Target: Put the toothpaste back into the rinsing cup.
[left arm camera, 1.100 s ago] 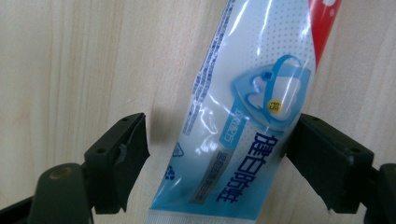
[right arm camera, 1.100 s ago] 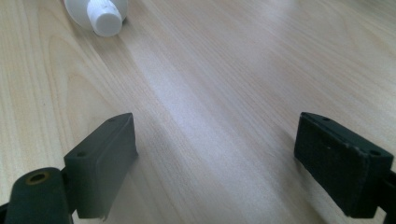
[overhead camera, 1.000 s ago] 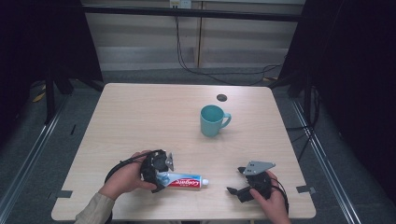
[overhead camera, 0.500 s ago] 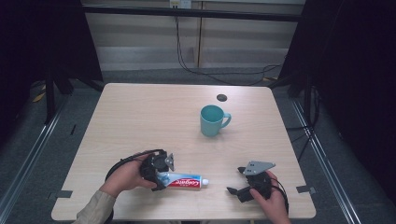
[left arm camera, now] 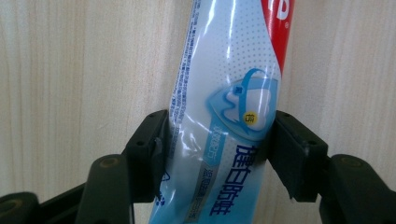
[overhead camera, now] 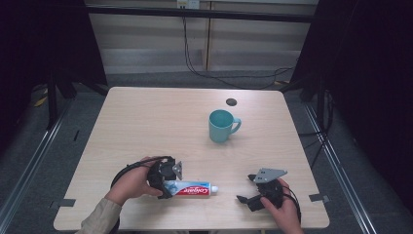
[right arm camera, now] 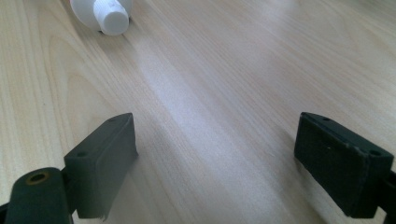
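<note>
Hidden / cut off
Toothpaste tube (left arm camera: 224, 116): both ends run off frame in left gripper view, its flat end under left gripper (overhead camera: 164, 181) in high view. Right gripper view: cap (right arm camera: 111, 16) clipped by top edge, blurred.

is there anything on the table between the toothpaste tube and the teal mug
Nothing visible. The toothpaste tube lies near the front edge with the left gripper closing on its tail end; bare wooden table stretches from it to the teal mug.
</note>
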`<state>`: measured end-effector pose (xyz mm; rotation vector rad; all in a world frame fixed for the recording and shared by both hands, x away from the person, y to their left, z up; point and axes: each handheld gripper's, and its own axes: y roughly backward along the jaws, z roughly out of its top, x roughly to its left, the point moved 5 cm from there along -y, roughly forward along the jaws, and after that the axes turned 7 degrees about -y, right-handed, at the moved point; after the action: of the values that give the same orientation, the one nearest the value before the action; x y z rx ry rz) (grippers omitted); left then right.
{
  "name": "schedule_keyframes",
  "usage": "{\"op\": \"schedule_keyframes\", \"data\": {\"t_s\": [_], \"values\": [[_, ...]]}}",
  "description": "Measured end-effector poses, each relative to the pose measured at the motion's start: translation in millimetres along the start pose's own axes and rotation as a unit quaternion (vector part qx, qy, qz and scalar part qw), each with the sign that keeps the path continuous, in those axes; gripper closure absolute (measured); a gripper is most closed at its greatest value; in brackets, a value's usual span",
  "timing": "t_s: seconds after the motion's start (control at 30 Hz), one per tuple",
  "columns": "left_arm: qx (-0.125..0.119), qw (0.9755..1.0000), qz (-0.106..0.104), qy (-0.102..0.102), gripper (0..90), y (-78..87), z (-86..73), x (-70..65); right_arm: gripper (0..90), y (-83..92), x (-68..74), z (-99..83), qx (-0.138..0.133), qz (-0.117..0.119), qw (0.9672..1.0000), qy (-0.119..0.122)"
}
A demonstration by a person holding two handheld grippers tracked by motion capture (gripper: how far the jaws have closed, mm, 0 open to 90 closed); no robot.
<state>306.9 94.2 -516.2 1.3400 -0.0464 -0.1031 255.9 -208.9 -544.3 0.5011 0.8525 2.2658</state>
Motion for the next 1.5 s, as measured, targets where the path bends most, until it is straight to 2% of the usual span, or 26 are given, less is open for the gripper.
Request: {"op": "schedule_keyframes", "data": {"t_s": [0.23,0.4,0.63,0.7,0.77,0.83,0.9,1.0,1.03,1.27,1.3,1.37,1.4,1.5], "values": [[0.000,1.0000,0.003,0.002,47.7,1.0,0.6,-1.3,12.2,0.0,0.0,0.0,0.000,0.000,1.0000,0.000],[-0.009,0.9999,0.001,0.008,49.5,0.7,0.7,-3.8,12.2,0.0,0.0,0.0,0.000,0.000,1.0000,0.000],[-0.007,1.0000,0.003,0.000,44.2,-0.5,2.7,-3.1,12.2,0.0,0.0,0.0,0.000,0.000,1.0000,0.000],[-0.010,0.9999,0.005,0.006,43.0,-0.7,3.5,-3.2,12.2,0.0,0.0,0.0,0.000,0.000,1.0000,0.000],[-0.015,0.9998,0.009,0.004,41.6,-0.8,4.5,-2.2,12.2,0.0,-0.1,0.0,0.000,0.000,1.0000,0.000],[-0.017,0.9998,0.005,0.006,40.8,-0.9,4.4,-1.4,12.2,0.0,-0.1,0.0,0.000,0.000,1.0000,0.000],[-0.031,0.9994,0.003,0.016,39.5,-1.3,5.8,-1.6,12.3,0.0,0.0,0.0,0.000,0.000,1.0000,0.000],[-0.024,0.9997,0.001,0.009,36.8,0.6,6.3,0.4,12.2,0.0,0.0,0.0,0.000,0.000,1.0000,0.000],[-0.030,0.9995,0.001,0.014,34.7,0.6,7.3,0.0,12.2,0.0,0.0,0.0,0.000,0.000,1.0000,0.000],[-0.026,0.9996,-0.003,0.010,34.4,-2.9,10.3,-1.0,12.2,0.0,0.0,0.0,0.000,0.000,1.0000,0.000],[-0.023,0.9997,-0.004,0.008,34.9,-3.9,10.3,-0.6,12.2,0.0,0.0,0.0,0.000,0.000,1.0000,0.000],[-0.032,0.9994,0.001,0.011,36.2,-5.1,12.7,-1.5,12.2,0.0,0.0,0.0,0.000,0.000,1.0000,0.000],[-0.025,0.9997,0.003,0.001,37.2,-4.6,13.2,-1.0,12.2,0.0,0.0,0.0,0.000,0.000,1.0000,0.000],[-0.012,0.9999,0.002,-0.002,43.2,-4.1,15.9,-1.8,12.2,0.0,0.0,0.0,0.000,0.000,1.0000,0.000]]}}
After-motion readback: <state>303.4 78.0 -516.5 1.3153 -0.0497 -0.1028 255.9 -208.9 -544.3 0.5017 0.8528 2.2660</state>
